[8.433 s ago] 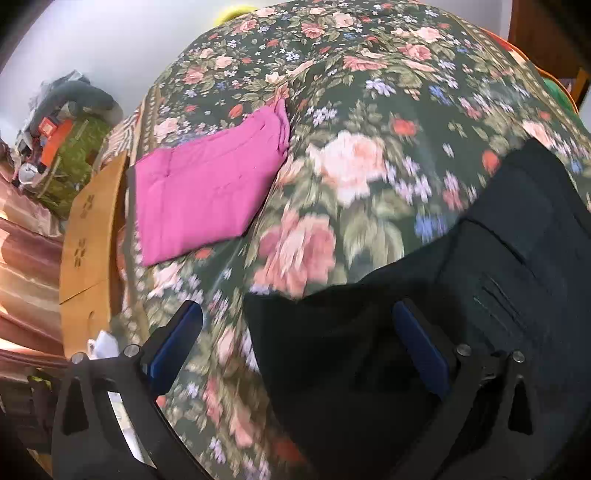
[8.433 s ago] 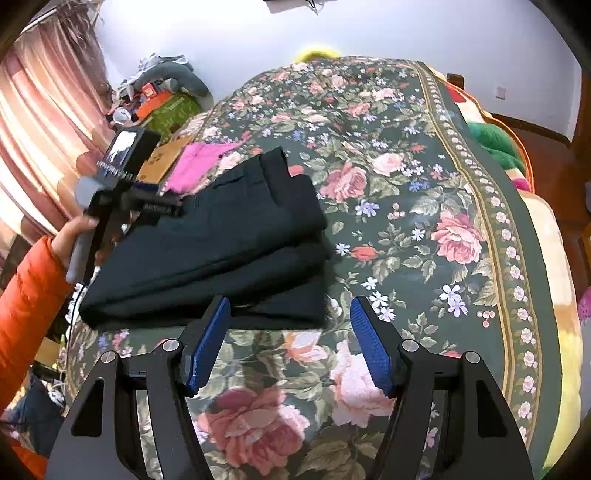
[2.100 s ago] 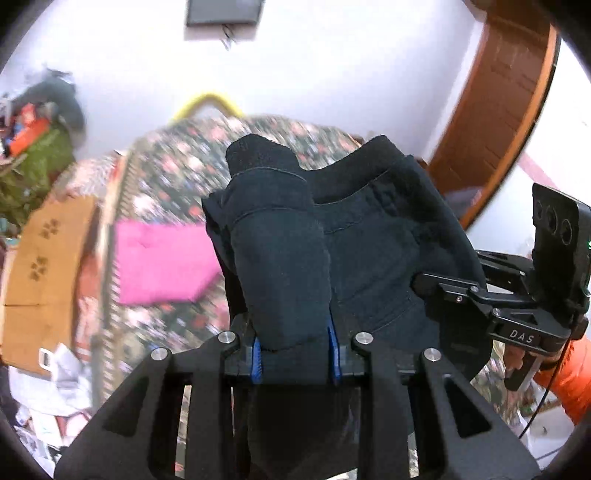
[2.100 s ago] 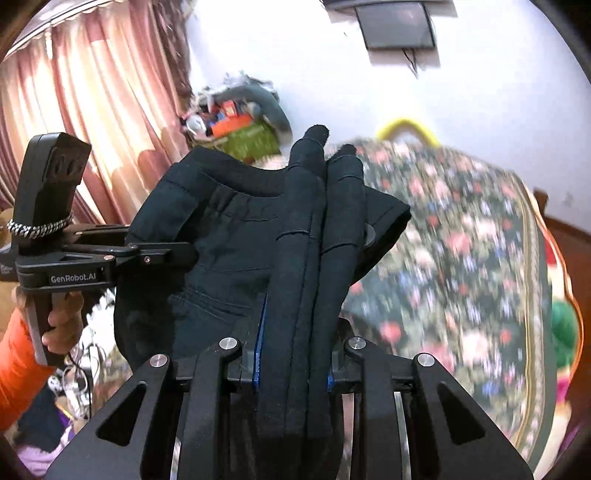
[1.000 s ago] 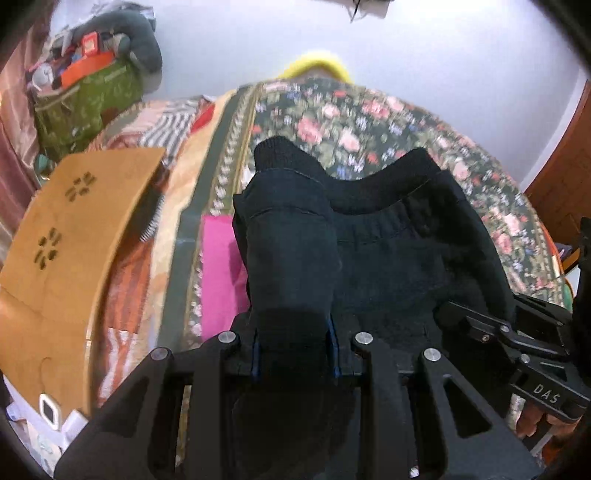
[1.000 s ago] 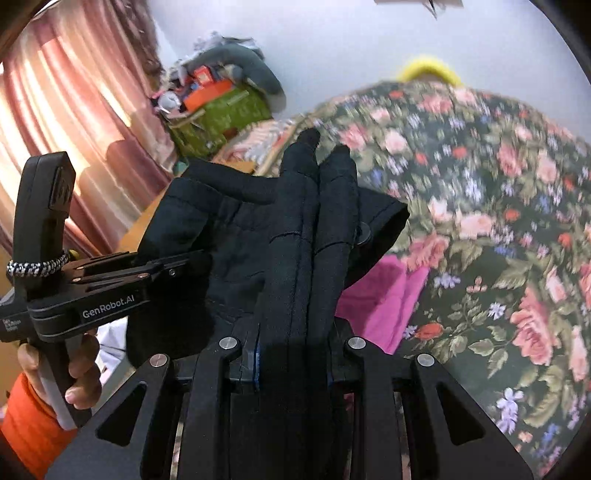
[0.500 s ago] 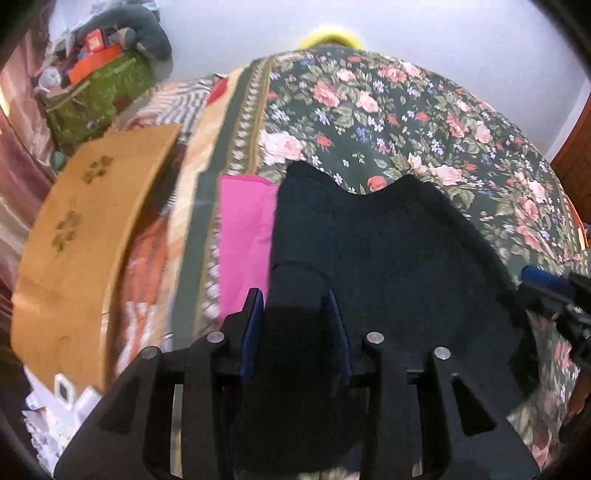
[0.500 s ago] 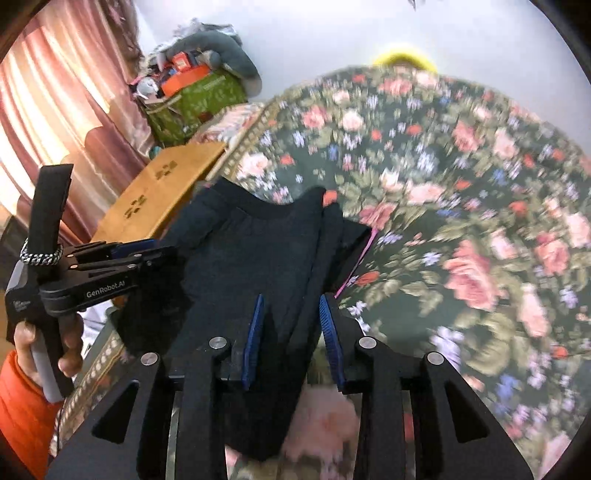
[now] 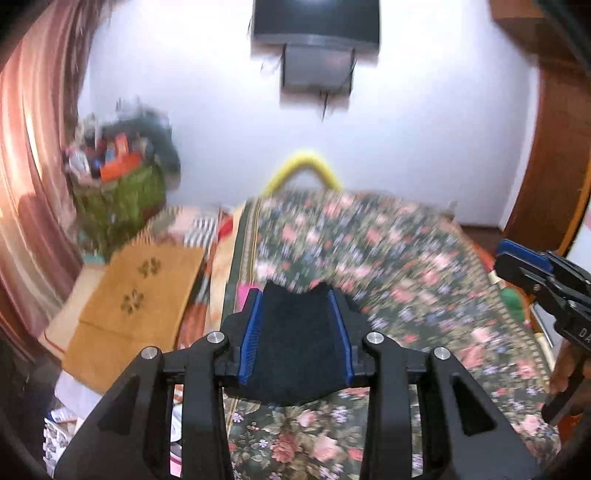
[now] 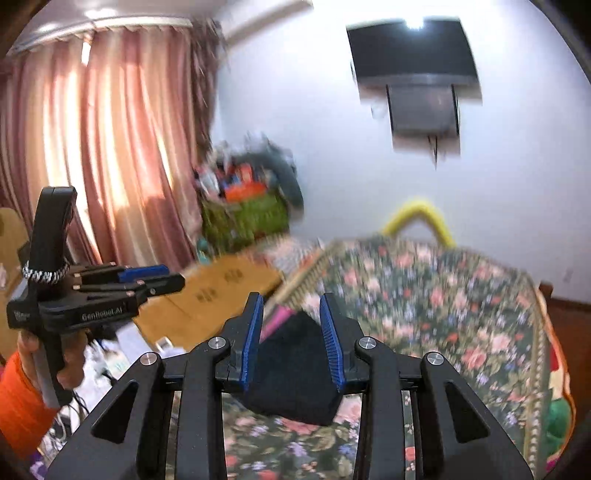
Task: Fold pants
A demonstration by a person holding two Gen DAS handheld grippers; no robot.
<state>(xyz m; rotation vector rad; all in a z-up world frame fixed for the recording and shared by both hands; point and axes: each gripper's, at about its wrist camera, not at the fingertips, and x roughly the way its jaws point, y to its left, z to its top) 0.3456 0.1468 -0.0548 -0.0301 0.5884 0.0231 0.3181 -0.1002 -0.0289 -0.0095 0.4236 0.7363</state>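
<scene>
The folded black pants (image 9: 299,343) lie on the flowered bedspread (image 9: 406,280), seen between the fingers in both views; in the right wrist view the black pants (image 10: 295,369) show the same way. They lie over folded pink pants (image 9: 242,293) whose edge peeks out at their left. My left gripper (image 9: 295,314) is open and raised above the pants, holding nothing. My right gripper (image 10: 290,317) is open and raised too, holding nothing. Each gripper shows in the other's view, the right one (image 9: 524,262) at the far right, the left one (image 10: 147,277) at the left.
A brown cardboard sheet (image 9: 136,295) lies left of the bed. A green bag (image 9: 118,199) heaped with clutter stands by the pink curtain (image 10: 92,147). A screen (image 9: 314,33) hangs on the white wall. A yellow hoop (image 9: 301,166) rises behind the bed. A wooden door (image 9: 554,147) is at right.
Both grippers have let go of the black pants, opened wider and lifted up and back. The pants now rest on the pink pants on the bed.
</scene>
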